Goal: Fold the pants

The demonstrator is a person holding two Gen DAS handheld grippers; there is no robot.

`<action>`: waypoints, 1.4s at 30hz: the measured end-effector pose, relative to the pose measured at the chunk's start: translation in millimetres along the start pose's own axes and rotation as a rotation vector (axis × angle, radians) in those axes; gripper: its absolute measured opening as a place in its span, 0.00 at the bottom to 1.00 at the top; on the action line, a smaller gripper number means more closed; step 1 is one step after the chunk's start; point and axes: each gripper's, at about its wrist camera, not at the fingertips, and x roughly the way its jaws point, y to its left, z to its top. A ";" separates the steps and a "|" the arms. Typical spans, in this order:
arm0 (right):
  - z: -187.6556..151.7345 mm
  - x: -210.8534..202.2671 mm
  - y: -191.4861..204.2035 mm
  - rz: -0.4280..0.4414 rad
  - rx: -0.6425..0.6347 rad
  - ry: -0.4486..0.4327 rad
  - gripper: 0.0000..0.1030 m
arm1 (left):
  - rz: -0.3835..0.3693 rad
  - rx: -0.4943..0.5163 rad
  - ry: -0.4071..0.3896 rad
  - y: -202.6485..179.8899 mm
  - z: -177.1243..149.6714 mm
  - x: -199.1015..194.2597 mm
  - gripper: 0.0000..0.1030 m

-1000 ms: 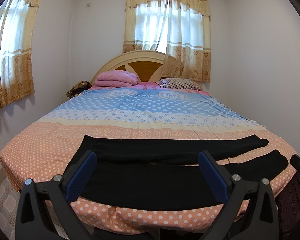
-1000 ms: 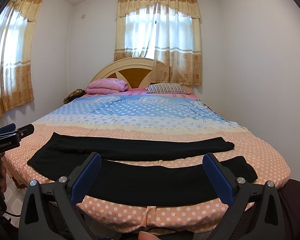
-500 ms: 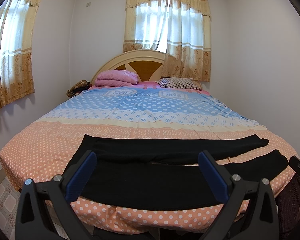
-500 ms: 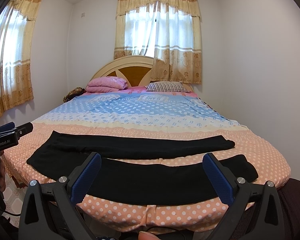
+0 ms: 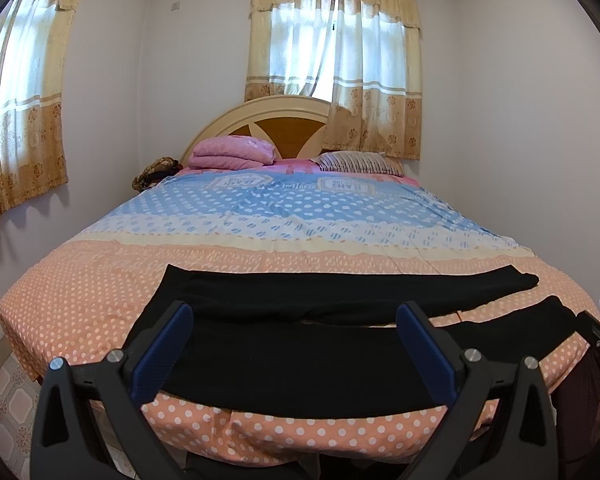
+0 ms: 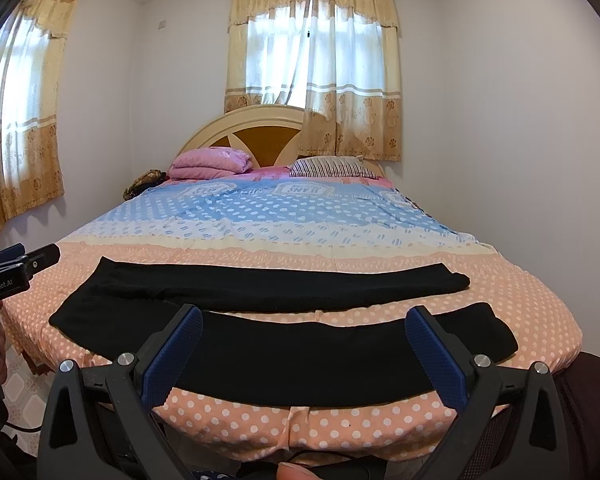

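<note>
Polka-dot bed [image 5: 100,292] — pink blanket [image 5: 232,153], striped pillow [image 5: 356,161] by headboard [image 5: 284,120].

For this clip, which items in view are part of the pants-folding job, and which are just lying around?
Job:
black pants, spread flat
left gripper, open
right gripper, open
bed, work surface

Lying about:
pink folded blanket
striped pillow
brown bundle beside the bed
curtains

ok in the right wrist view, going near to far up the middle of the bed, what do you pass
open right tongs → near leg of the black pants → far leg → peach dotted band of the bedspread → blue dotted band → striped pillow → headboard
</note>
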 end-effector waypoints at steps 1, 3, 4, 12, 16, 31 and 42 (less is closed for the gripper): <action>-0.2 0.6 0.1 -0.001 0.000 0.001 0.99 | 0.000 0.001 0.001 -0.5 -0.1 0.6 1.00; -0.6 2.9 -0.3 -0.004 -0.001 0.005 0.99 | 0.000 0.003 0.005 -1.4 -1.2 1.7 1.00; -1.3 4.4 -0.7 -0.005 0.000 0.008 0.99 | -0.001 0.004 0.007 -1.9 -0.9 3.0 1.00; -9.4 26.9 -4.6 -0.028 0.000 0.041 0.99 | 0.000 0.016 0.051 -0.5 -9.2 26.5 1.00; -19.5 52.3 -7.9 -0.021 -0.023 0.071 0.99 | 0.022 0.046 0.094 8.9 -15.2 59.1 1.00; -22.9 151.0 -67.8 -0.059 -0.062 0.213 0.98 | 0.244 0.134 0.248 139.5 9.8 219.1 1.00; -12.7 210.5 -102.7 -0.078 -0.045 0.311 0.71 | 0.154 0.000 0.418 213.6 13.3 320.0 0.72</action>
